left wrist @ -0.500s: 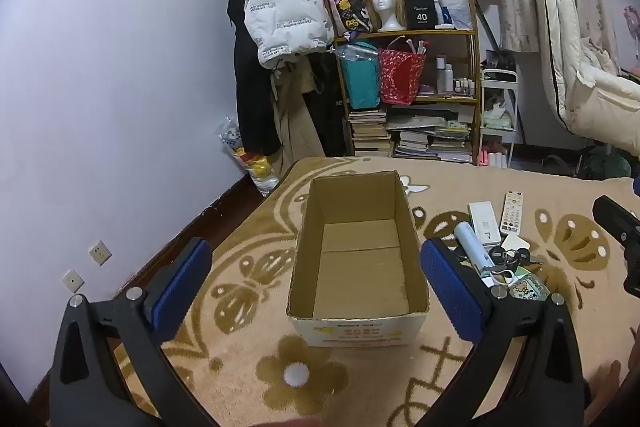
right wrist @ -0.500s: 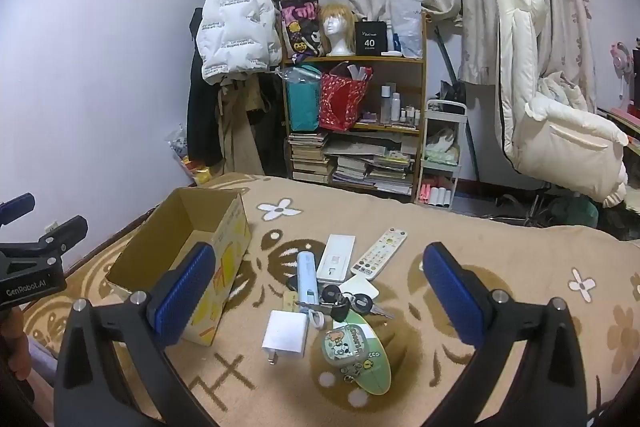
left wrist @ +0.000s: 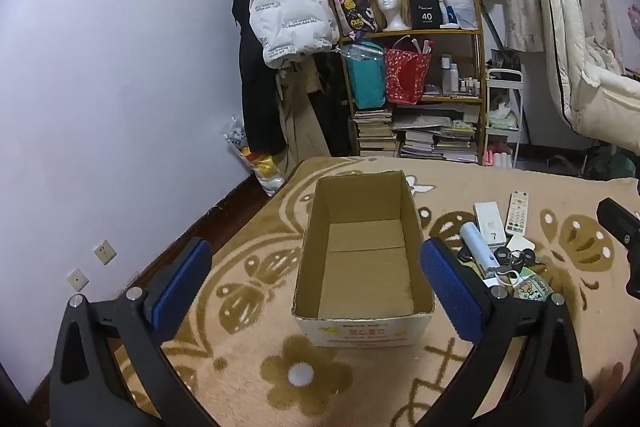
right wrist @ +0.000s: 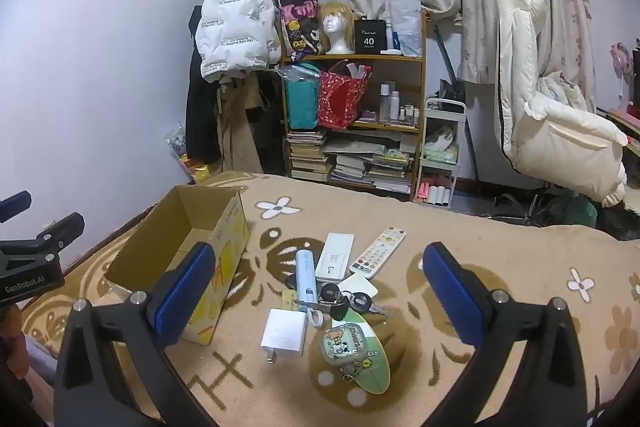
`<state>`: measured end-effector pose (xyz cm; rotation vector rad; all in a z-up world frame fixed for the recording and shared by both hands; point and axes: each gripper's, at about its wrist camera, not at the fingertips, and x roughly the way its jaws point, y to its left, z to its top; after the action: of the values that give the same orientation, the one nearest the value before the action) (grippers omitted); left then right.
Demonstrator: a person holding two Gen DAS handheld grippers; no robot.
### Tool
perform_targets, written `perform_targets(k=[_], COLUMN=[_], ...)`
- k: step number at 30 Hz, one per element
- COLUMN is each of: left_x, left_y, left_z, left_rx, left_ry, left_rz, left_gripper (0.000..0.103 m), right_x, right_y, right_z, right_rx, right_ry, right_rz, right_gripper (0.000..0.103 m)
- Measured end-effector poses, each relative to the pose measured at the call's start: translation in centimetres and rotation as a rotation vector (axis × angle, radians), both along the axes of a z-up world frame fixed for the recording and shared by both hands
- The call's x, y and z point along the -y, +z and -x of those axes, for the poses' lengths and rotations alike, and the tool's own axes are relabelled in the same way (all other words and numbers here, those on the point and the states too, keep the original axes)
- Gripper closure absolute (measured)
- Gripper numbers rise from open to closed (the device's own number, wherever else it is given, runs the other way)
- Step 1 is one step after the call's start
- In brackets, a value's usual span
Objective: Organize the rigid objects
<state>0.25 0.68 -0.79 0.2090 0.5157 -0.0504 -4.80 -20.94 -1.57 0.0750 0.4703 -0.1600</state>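
An empty cardboard box (left wrist: 362, 251) sits on the patterned blanket, straight ahead of my left gripper (left wrist: 316, 283), which is open and holds nothing. In the right wrist view the box (right wrist: 180, 251) is to the left. My right gripper (right wrist: 316, 287) is open above a cluster of small items: a white charger (right wrist: 284, 333), a pale blue tube (right wrist: 306, 277), keys (right wrist: 344, 301), a green cartoon case (right wrist: 346, 345), a white flat remote (right wrist: 335, 257) and a white button remote (right wrist: 378, 251). The same cluster (left wrist: 498, 239) lies right of the box in the left wrist view.
The blanket (right wrist: 500, 247) covers a bed-like surface with free room at the right. Behind it stand a wooden shelf (right wrist: 352, 119) with books and bags, hanging coats (right wrist: 236, 27), and a cream chair (right wrist: 552, 107). A wall runs along the left.
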Motion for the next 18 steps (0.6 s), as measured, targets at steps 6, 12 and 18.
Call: perform_targets(k=[6, 12, 18], left_x=[0.47, 0.53, 0.64], left_y=[0.3, 0.21, 0.2], left_z=[0.11, 0.19, 0.21], left_rx=[-0.002, -0.005, -0.006], left_ry=[-0.003, -0.009, -0.004], left_rz=[-0.003, -0.011, -0.017], left_gripper=[0.0, 0.0, 0.0], right_x=[0.0, 0.03, 0.02], right_y=[-0.01, -0.06, -0.05], right_z=[0.0, -0.02, -0.02], right_rx=[-0.001, -0.002, -0.003], right_ry=[0.001, 0.002, 0.001], right_rz=[-0.001, -0.002, 0.0], right_gripper=[0.0, 0.0, 0.0])
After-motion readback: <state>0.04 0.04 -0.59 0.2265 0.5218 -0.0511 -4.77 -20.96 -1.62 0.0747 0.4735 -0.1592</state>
